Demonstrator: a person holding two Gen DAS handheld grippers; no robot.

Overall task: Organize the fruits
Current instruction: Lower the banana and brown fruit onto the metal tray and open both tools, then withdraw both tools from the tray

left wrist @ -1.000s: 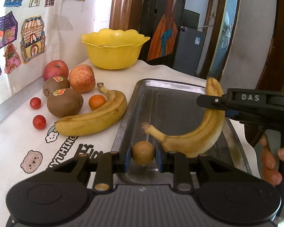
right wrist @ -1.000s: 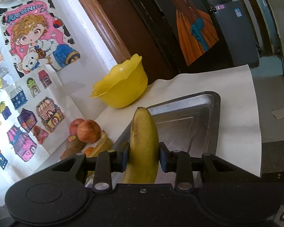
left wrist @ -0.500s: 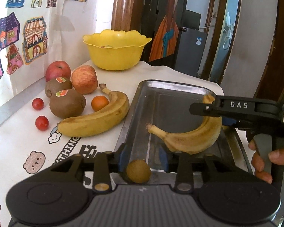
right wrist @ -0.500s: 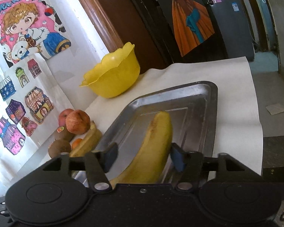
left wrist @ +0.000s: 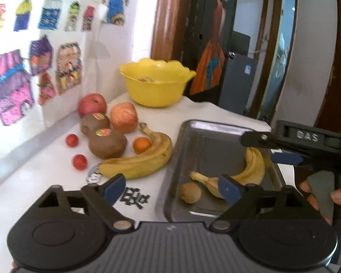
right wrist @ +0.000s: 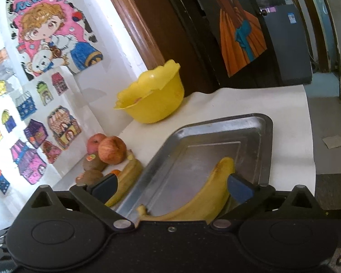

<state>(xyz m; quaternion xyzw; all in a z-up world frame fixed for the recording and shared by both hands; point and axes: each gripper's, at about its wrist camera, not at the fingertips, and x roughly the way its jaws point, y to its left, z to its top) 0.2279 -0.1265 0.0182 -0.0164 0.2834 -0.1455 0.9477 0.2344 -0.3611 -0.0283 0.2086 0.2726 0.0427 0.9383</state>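
Fruit has just landed in the tray (left wrist: 218, 127): both grippers' fingers are spreading, letting go of banana (right wrist: 206, 195) and small brown fruit (left wrist: 190, 193); bench fruit awaits.

- left wrist cam sits behind its own gripper (left wrist: 171, 187), looks fwd & down over the table (left wrist: 45, 159) from the near-left side of the metal tray (left wrist: 177, 159), close in.
- right wrist cam sits behind the right gripper (right wrist: 172, 185), faces fwd & down along the tray (right wrist: 264, 150) from its near end, wall of drawings (right wrist: 34, 118) on the left.
- both share the tray, the banana in it (left wrist: 254, 170) (right wrist: 206, 195), the yellow bowl (left wrist: 156, 84) (right wrist: 152, 95) & fruit by the wall.
- left view also catches the right gripper (left wrist: 282, 147) from the side.
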